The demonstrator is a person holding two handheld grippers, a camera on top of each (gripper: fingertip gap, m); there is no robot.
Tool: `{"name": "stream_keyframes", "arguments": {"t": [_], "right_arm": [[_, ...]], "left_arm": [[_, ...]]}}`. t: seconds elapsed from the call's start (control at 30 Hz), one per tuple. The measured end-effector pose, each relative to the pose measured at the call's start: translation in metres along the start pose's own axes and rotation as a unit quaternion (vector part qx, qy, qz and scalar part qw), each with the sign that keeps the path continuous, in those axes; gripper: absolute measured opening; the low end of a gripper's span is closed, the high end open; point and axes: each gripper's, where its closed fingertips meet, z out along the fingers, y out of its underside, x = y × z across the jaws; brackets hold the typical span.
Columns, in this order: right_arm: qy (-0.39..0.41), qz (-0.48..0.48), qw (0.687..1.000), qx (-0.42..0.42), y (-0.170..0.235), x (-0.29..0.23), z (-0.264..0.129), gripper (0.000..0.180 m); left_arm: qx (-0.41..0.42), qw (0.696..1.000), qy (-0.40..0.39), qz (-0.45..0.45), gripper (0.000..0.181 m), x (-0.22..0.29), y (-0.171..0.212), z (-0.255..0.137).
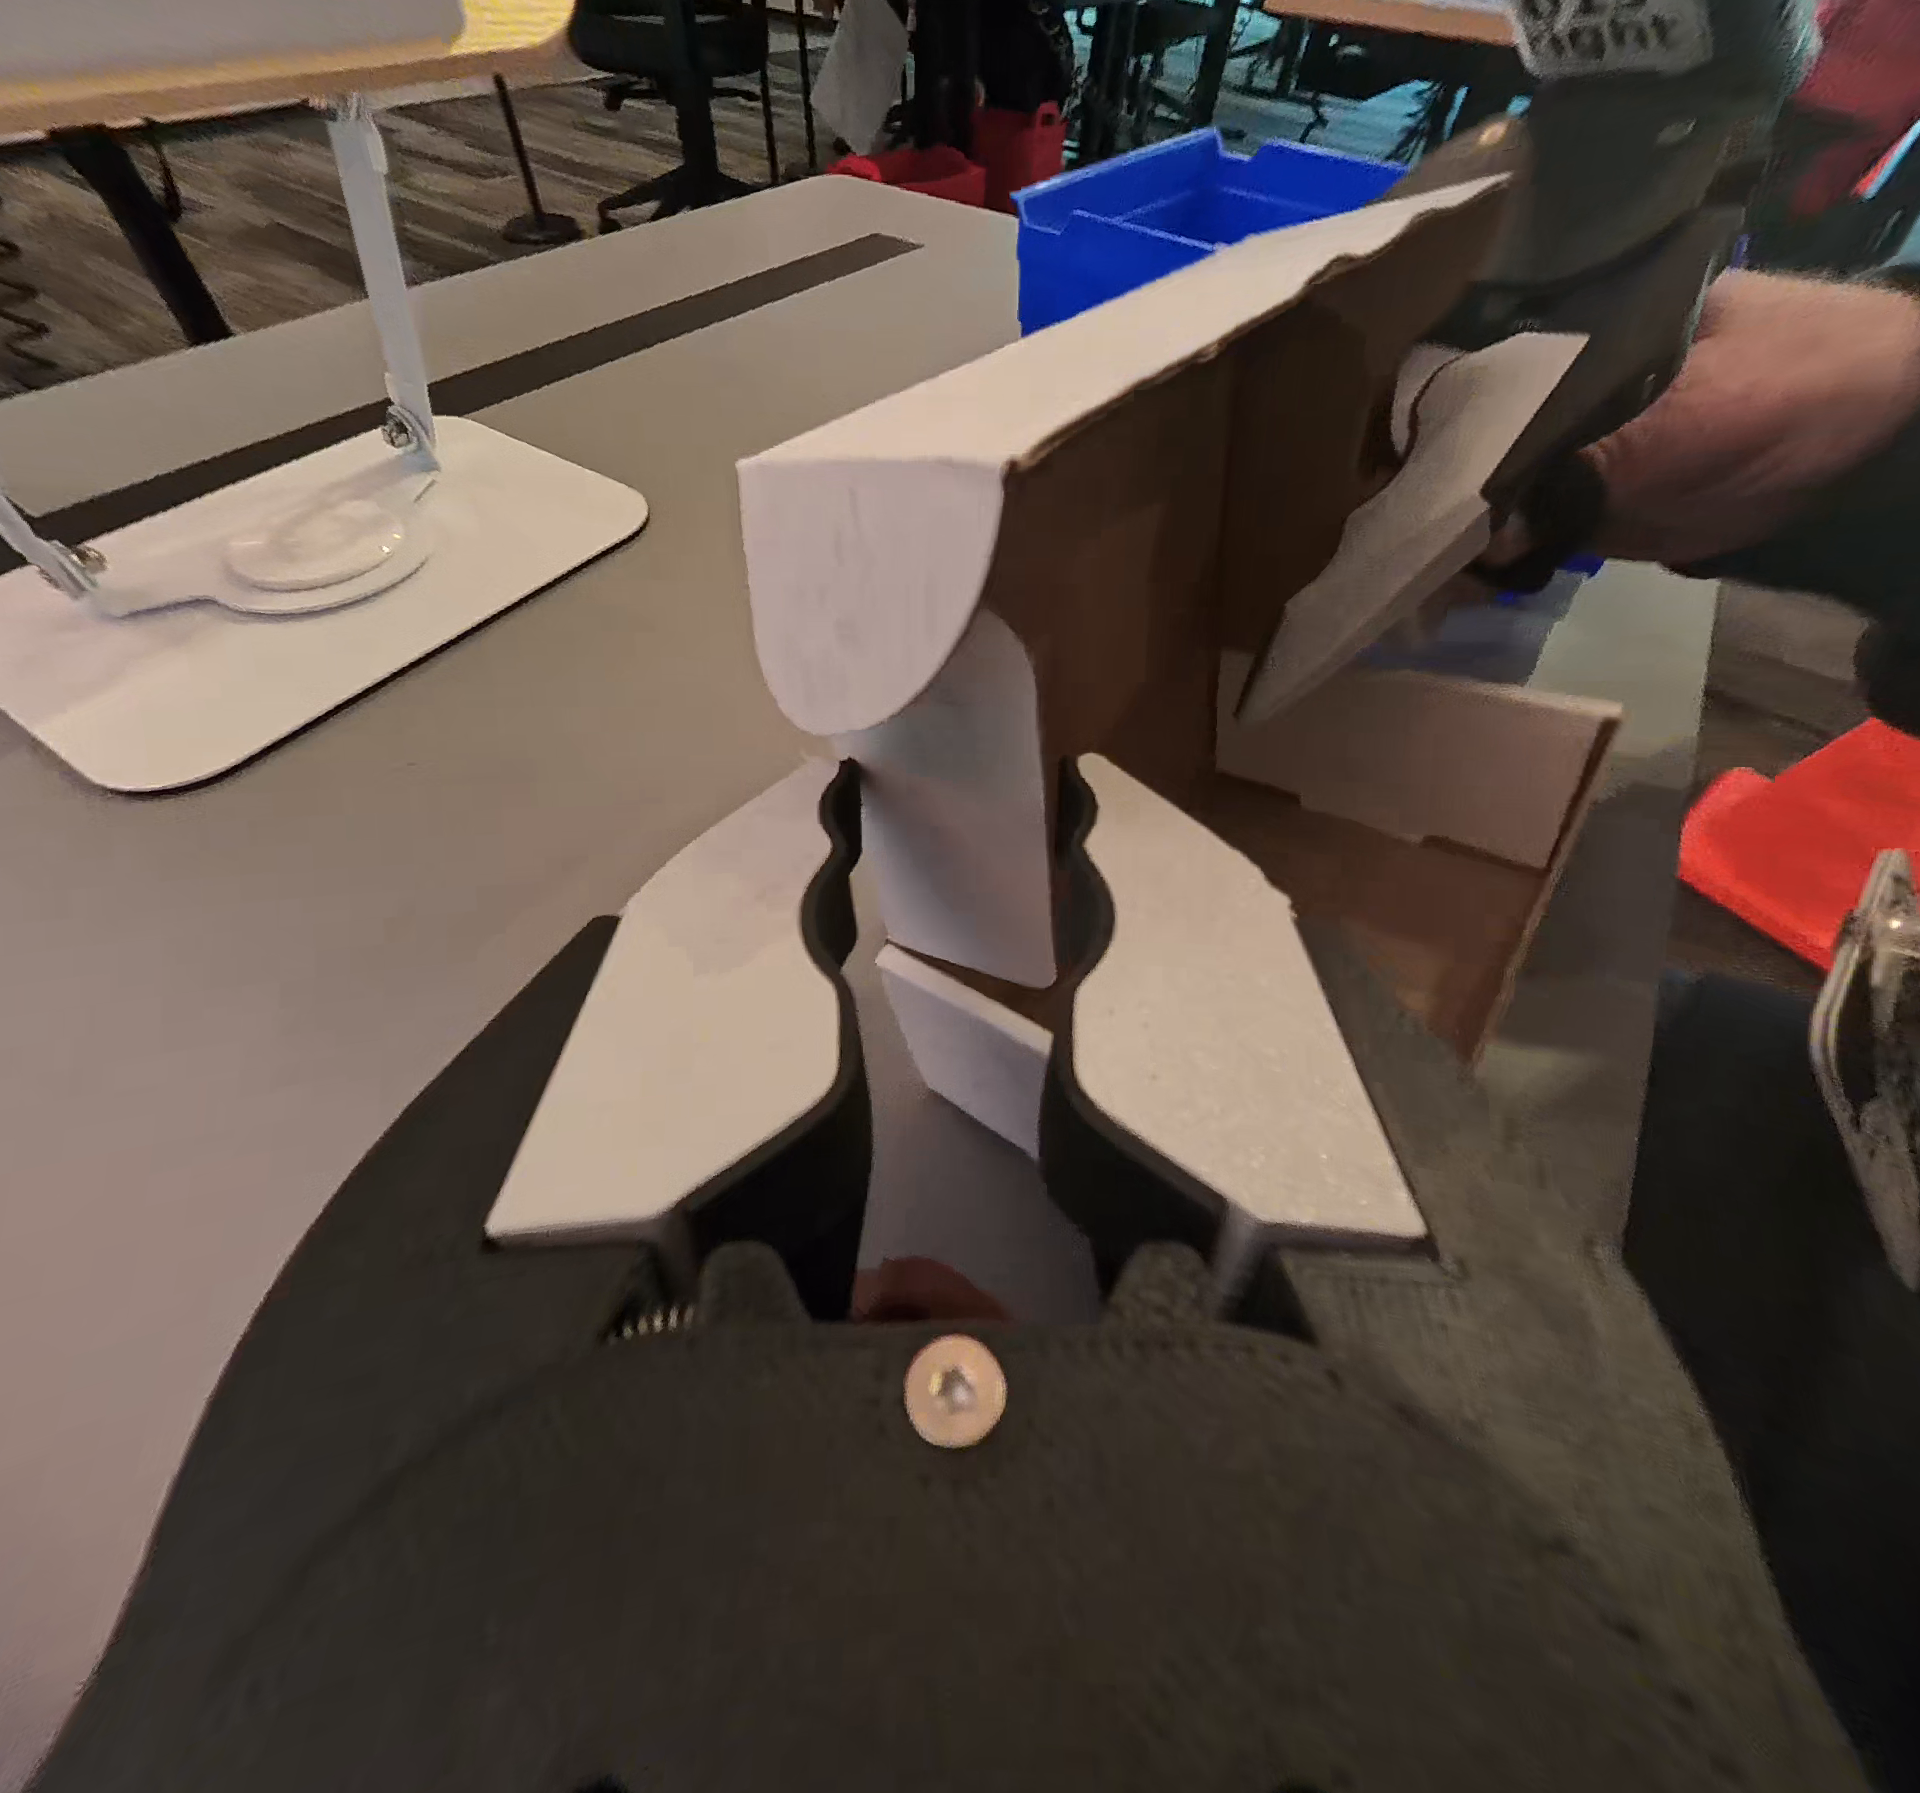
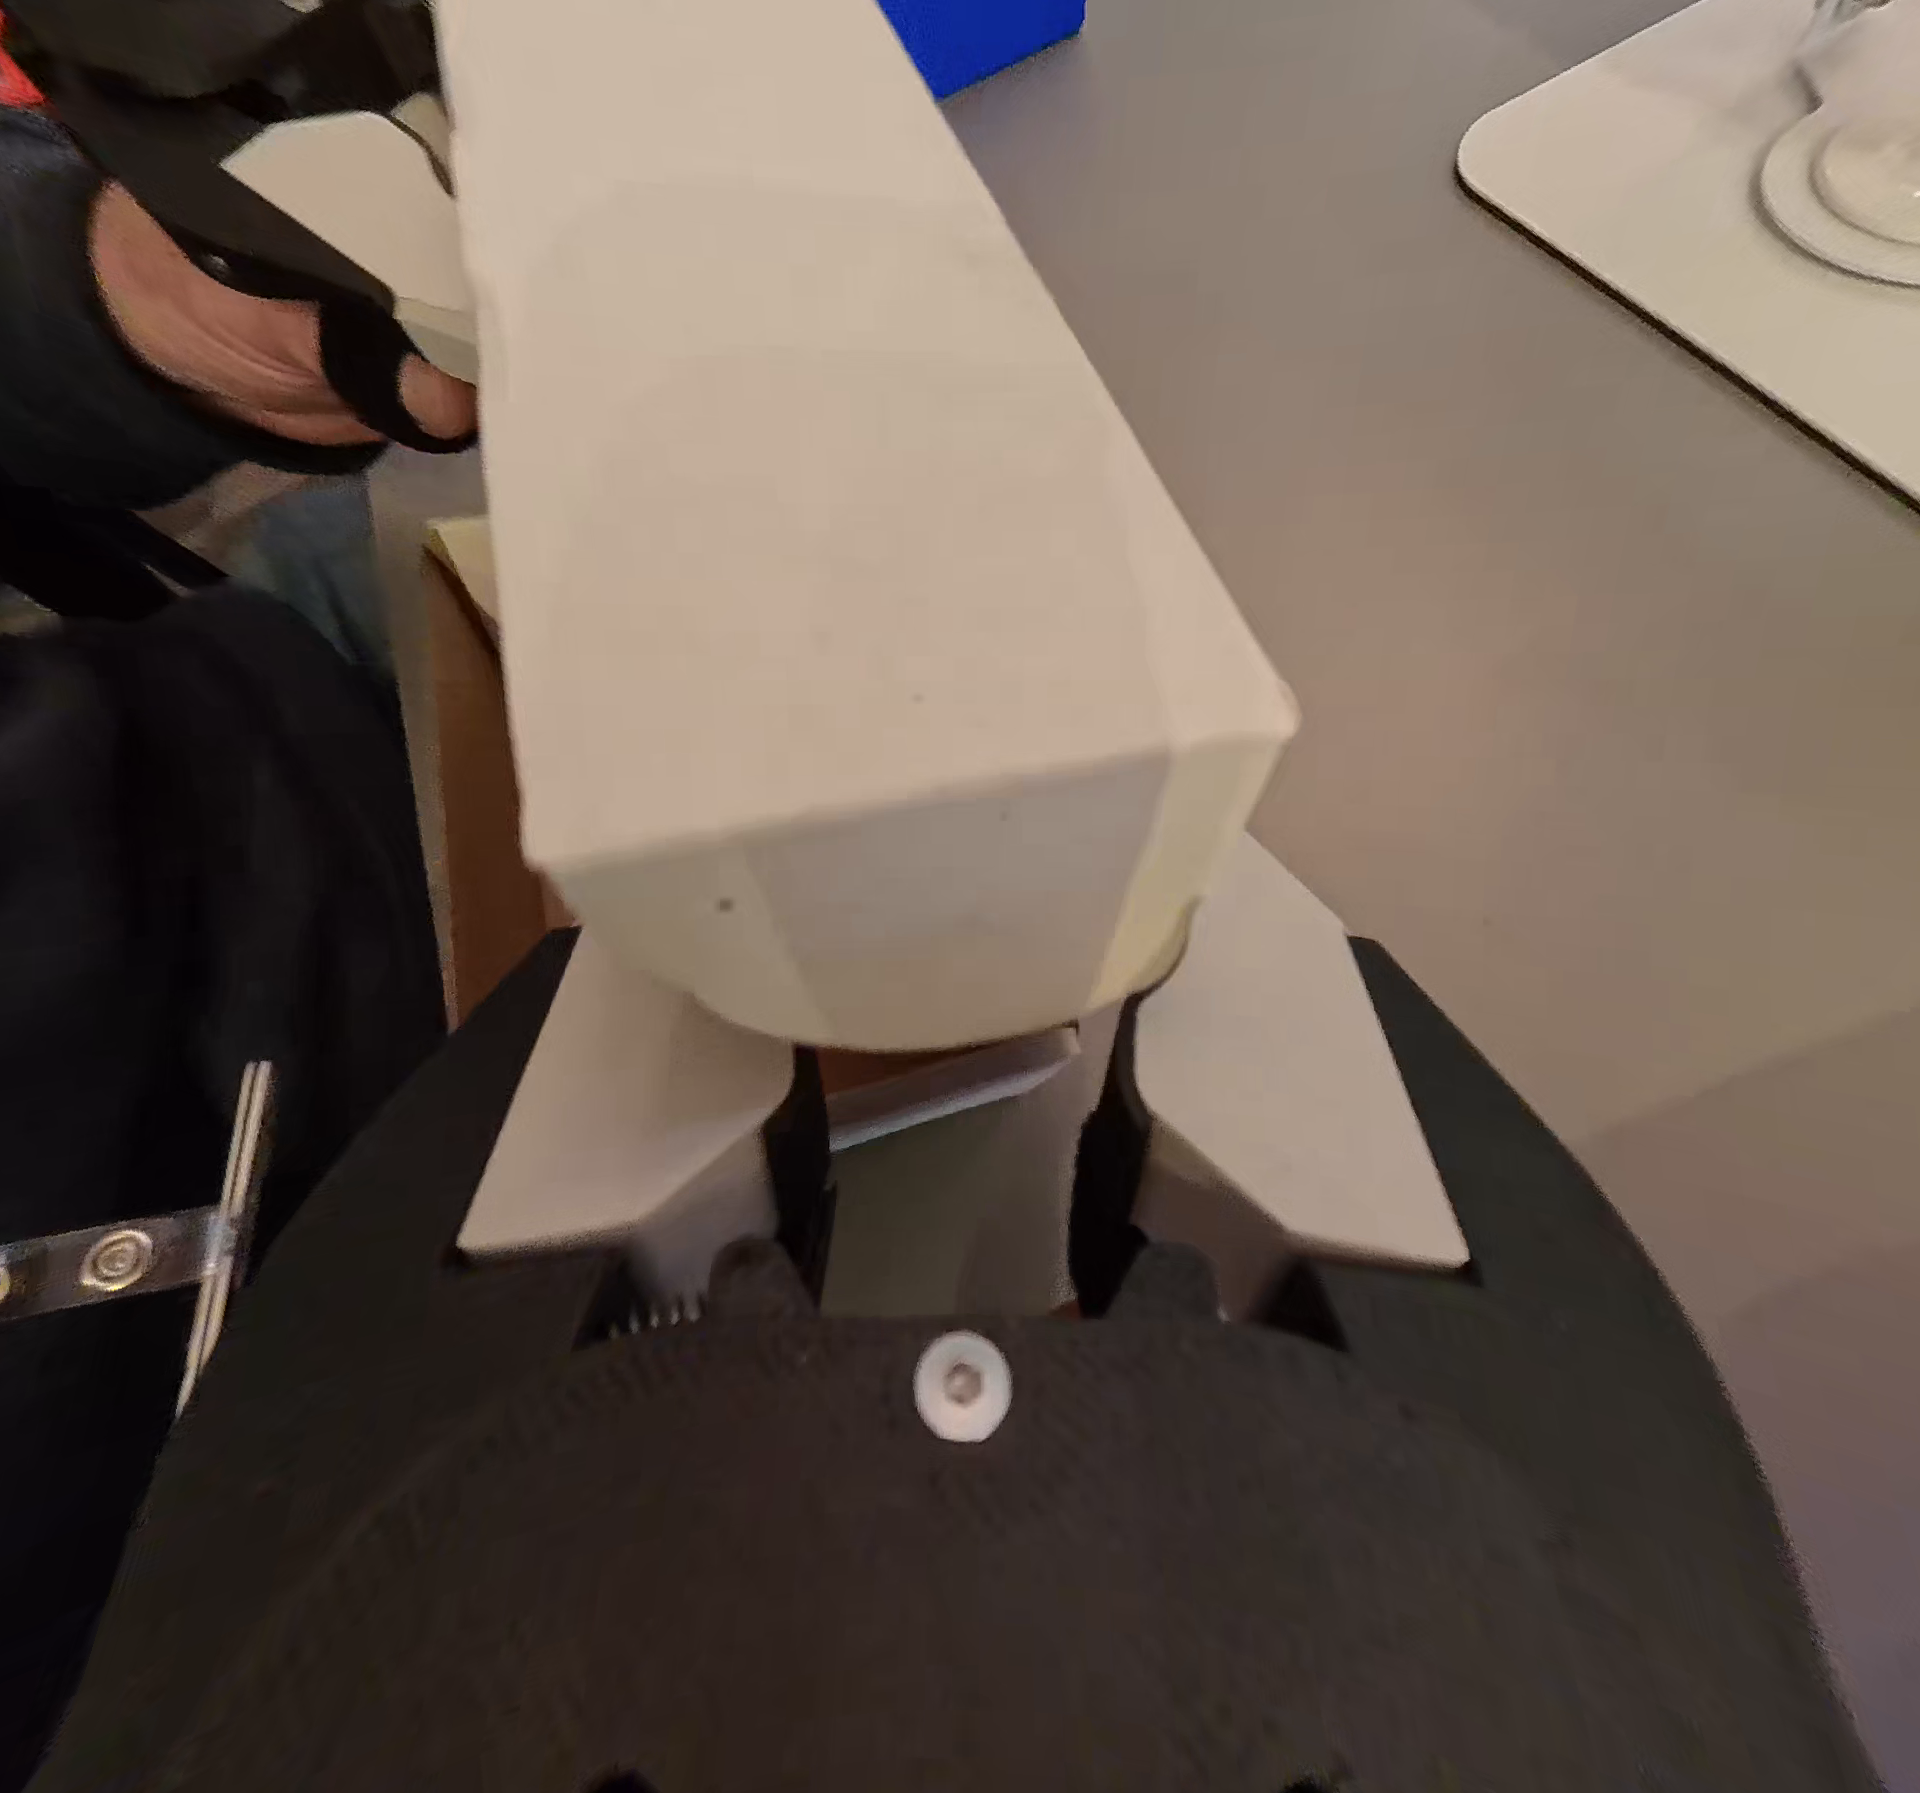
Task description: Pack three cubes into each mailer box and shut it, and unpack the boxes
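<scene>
The box [image 1: 1122, 538] lid stretches long from the middle to the upper right of the left view. The left hand-held gripper [image 1: 956, 870] pinches its near side flap. The right hand-held gripper [image 2: 961, 1099] is narrow around the far flap, but I cannot tell if it pinches.

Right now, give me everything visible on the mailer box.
The mailer box is corrugated cardboard, white outside, brown inside. It is open, with the lid raised and its front lip folded over. The left gripper straddles one white side flap; the right gripper is at the opposite flap, contact unclear. The box base rests on the grey table, in front of a blue bin. No cubes visible inside.
</scene>
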Motion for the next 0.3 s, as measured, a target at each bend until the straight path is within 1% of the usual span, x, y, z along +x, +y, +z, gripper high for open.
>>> {"name": "stream_keyframes", "arguments": {"t": [0.17,0.3], "right_arm": [[0.025,-0.026,0.999,-0.012,0.005,-0.002,-0.003,0.058],[0.05,-0.057,0.997,-0.02,0.008,-0.003,-0.004,0.059]], "left_arm": [[-0.011,0.999,-0.002,0.045,0.036,0.016,0.005,-0.008],[-0.015,0.997,0.008,0.079,0.042,0.031,0.009,-0.016]]}}
